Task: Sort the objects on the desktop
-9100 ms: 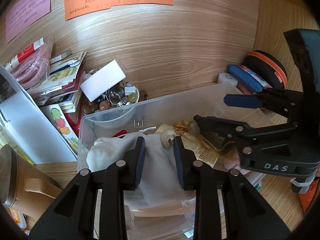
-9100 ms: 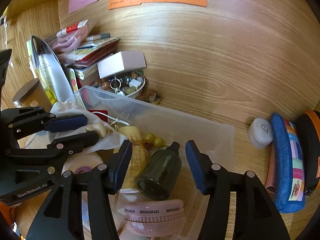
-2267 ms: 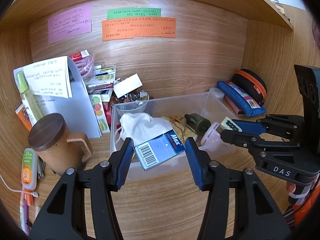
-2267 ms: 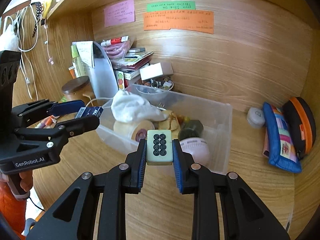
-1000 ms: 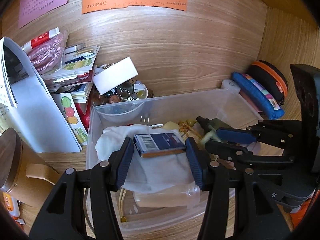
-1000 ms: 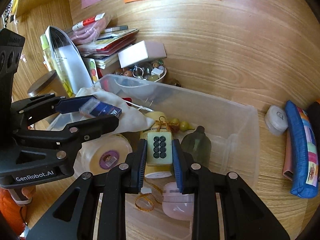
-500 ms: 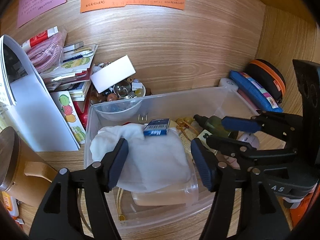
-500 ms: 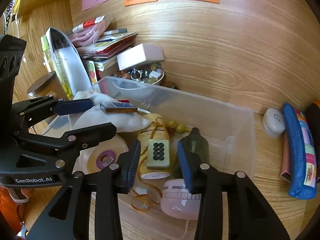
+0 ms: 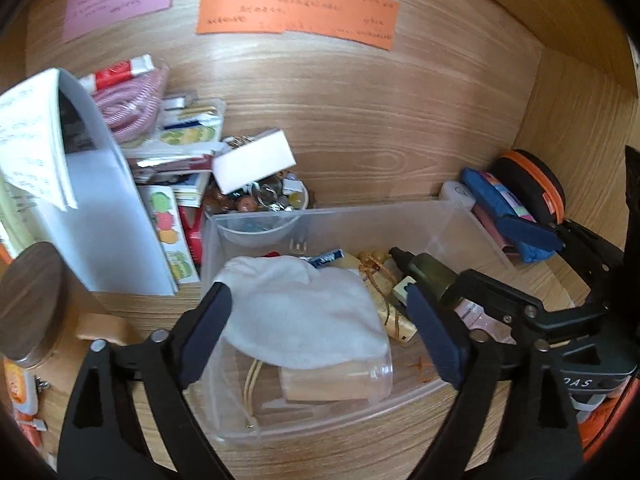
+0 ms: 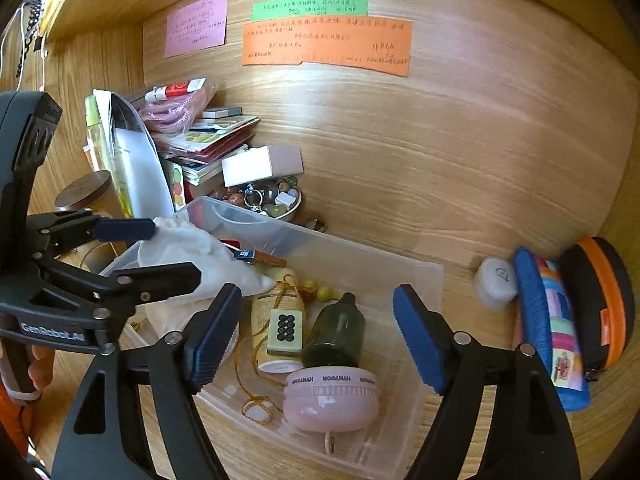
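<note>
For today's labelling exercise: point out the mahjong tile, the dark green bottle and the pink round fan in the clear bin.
mahjong tile (image 10: 285, 333), right wrist view, on its dotted top face.
dark green bottle (image 10: 335, 339), right wrist view, on its body.
pink round fan (image 10: 331, 397), right wrist view, on its side rim.

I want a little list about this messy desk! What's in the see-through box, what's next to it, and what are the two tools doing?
box: clear plastic bin on the wooden desk
inside: white cloth, small blue box, mahjong tile lying on a cream bottle, dark green bottle, pink round fan
beside box: blue pencil case, bowl of trinkets
left tool: jaws opening, holds nothing
right tool: jaws opening, holds nothing
</note>
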{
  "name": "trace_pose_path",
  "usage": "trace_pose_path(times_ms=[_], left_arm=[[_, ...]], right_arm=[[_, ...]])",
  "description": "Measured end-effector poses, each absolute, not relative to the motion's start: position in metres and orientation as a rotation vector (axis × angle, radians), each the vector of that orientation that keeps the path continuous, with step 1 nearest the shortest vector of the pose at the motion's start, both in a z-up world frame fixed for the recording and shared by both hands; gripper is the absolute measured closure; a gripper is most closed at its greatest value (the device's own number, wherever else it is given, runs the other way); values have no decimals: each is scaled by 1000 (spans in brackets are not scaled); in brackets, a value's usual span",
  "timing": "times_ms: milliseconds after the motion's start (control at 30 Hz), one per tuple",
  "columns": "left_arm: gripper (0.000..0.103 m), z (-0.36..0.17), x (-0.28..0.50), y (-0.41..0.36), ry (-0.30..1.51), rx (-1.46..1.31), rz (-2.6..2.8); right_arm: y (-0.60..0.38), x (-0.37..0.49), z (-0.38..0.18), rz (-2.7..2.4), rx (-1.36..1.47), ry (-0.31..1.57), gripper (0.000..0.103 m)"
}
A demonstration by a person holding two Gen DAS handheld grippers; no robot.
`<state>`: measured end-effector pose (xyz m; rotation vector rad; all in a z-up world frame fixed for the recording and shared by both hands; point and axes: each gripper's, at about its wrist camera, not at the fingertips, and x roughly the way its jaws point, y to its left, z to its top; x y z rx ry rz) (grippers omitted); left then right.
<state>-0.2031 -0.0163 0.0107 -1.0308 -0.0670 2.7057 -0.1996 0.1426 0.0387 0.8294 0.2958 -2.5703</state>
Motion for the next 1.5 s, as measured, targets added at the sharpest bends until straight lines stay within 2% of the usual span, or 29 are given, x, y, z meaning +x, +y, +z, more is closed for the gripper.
trace_pose_path(times_ms=[100, 333, 400, 500, 800, 1033, 1500], left_arm=[[9, 18, -194, -23, -89, -1021, 2714], [9, 32, -172, -35, -118, -990, 2784], [9, 36, -160, -36, -95, -964, 2826], [8, 41, -144, -37, -65, -938, 2869], [2, 42, -102, -27, -7, -900, 2940], [2, 34, -77, -8, 61, -866, 2954], [1, 22, -65, 4, 58, -854, 2941]], right_arm=[[145, -194, 42, -2580, 836, 299, 17], [154, -175, 52, -2613, 845, 257, 14], [159, -168, 55, -2622, 851, 222, 6], [165, -157, 60, -2637, 836, 169, 1], [173, -109, 65, -2694, 776, 113, 0], [178, -78, 59, -2725, 761, 111, 0], [194, -61, 55, -2726, 771, 65, 0]])
